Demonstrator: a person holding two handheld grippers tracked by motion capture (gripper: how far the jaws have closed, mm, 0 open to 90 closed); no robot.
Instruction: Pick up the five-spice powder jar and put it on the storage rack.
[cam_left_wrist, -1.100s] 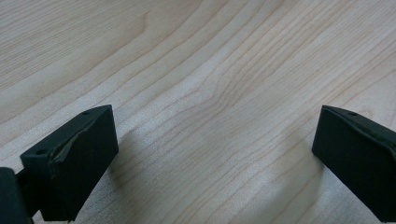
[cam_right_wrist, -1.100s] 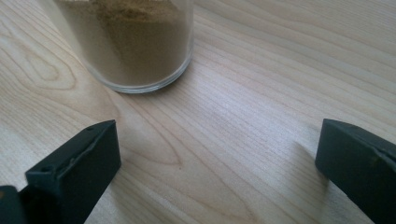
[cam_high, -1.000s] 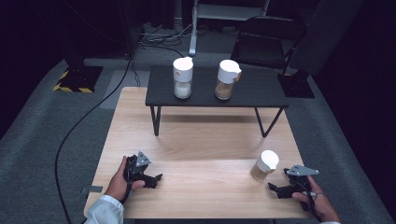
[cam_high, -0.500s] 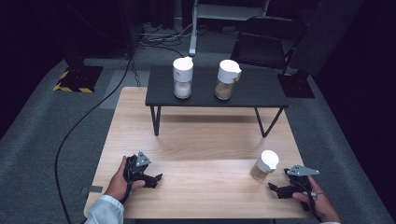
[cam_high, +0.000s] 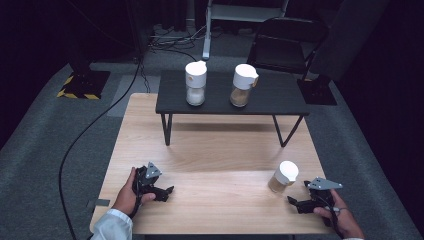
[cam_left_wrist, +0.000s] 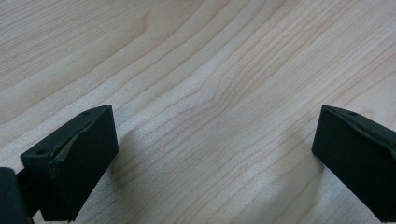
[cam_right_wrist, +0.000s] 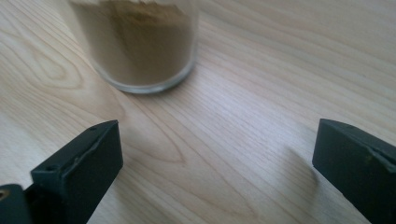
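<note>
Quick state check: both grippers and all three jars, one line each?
left gripper: open, empty, low over the table.
right gripper: open, empty, near jar just ahead.
near jar: upright, lidded, brown powder, ungripped.
white-powder jar: upright, lidded, on black stand.
brown-powder jar: upright, lidded, on black stand.

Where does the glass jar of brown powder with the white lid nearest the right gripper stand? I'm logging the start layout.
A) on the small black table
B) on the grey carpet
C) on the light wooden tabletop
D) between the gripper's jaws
C: the glass jar of brown powder rests on the light wooden tabletop, just ahead of the open right gripper.
</note>
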